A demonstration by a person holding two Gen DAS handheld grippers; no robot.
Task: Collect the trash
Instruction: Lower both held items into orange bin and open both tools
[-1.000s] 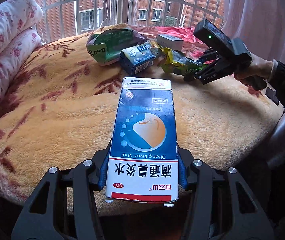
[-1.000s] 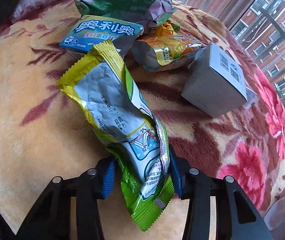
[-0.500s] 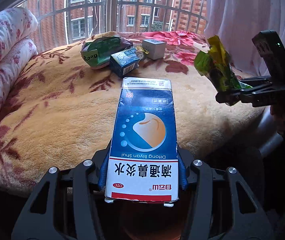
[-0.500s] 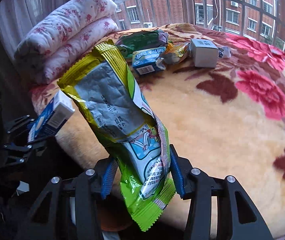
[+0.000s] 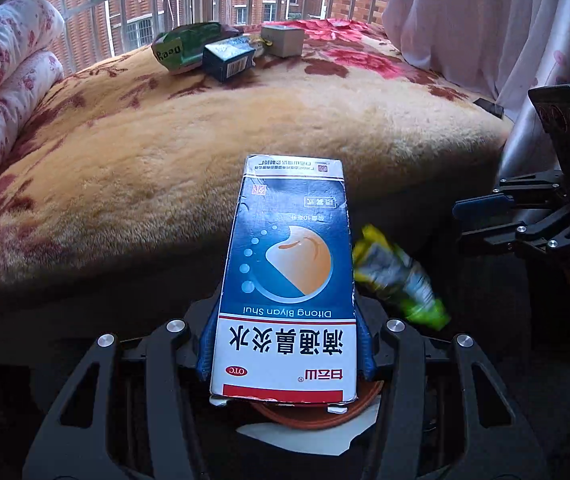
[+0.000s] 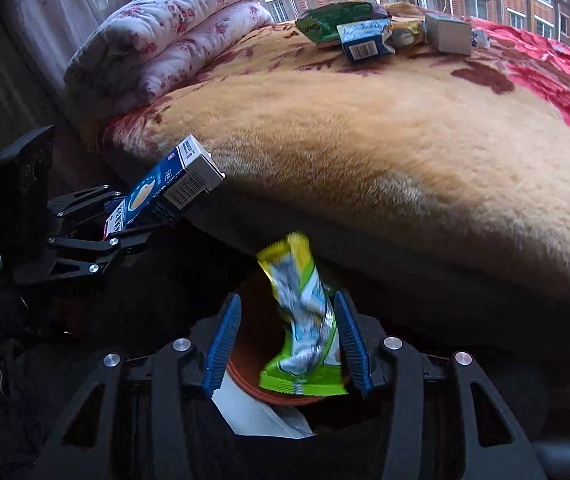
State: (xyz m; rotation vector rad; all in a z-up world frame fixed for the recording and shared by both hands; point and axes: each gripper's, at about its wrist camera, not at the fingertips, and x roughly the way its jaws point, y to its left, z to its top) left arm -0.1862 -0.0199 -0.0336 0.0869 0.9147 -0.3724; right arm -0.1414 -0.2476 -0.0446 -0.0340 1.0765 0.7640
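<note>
My left gripper (image 5: 287, 344) is shut on a blue and white medicine carton (image 5: 285, 276) and holds it off the bed's edge; it also shows in the right wrist view (image 6: 165, 188). My right gripper (image 6: 287, 344) is open. A yellow-green snack wrapper (image 6: 305, 320) is loose between its fingers, blurred, above a brown-red bin (image 6: 245, 364). In the left wrist view the wrapper (image 5: 397, 280) is in the air below the right gripper (image 5: 481, 216). More trash lies at the bed's far side: a green bag (image 5: 183, 46), a blue box (image 5: 227, 58), a grey box (image 5: 283, 40).
The bed has a thick tan and red floral blanket (image 5: 205, 140). Rolled floral quilts (image 5: 1, 80) lie at its left. A white curtain (image 5: 485, 20) hangs at the right. White paper (image 6: 253, 412) lies by the bin. Barred windows stand behind the bed.
Both grippers have drawn back from the bed and dropped lower. My right gripper has opened and let go of the snack wrapper, which is falling. The left still holds the carton.
</note>
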